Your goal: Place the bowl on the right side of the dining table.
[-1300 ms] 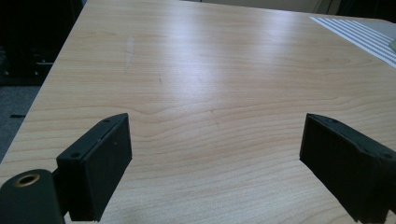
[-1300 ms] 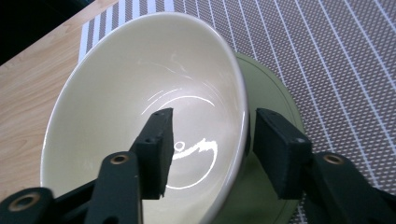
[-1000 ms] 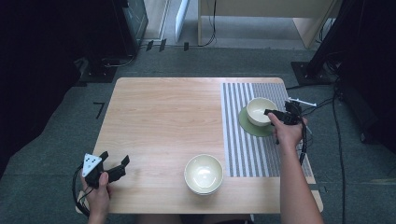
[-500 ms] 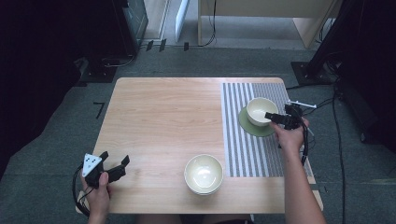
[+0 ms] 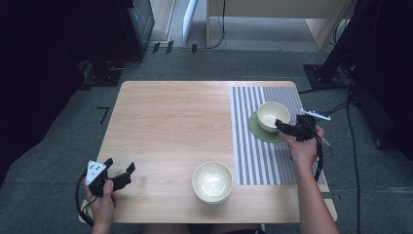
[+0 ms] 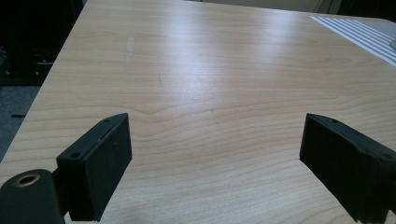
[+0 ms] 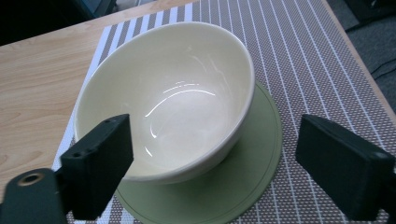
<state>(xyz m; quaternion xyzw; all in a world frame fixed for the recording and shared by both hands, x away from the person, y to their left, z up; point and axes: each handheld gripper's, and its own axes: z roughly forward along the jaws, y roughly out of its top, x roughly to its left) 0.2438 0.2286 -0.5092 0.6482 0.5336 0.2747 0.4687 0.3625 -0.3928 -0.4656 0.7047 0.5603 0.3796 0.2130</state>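
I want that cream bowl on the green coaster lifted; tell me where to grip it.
Pinch the rim of the cream ceramic bowl nearest the open right tool, one jaw inside. The thin, upright wall there suits a pinch; the round green coaster leaves no handle.

Cream bowl point(image 7: 187, 88) on green saucer point(image 7: 243, 186)

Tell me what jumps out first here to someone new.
Probably the cream bowl on a green coaster, on the striped mat at the table's right side, with the right gripper open at its rim. Next, a second stack of bowls near the front edge, mid-table. The left gripper sits open over bare wood at the front left corner.
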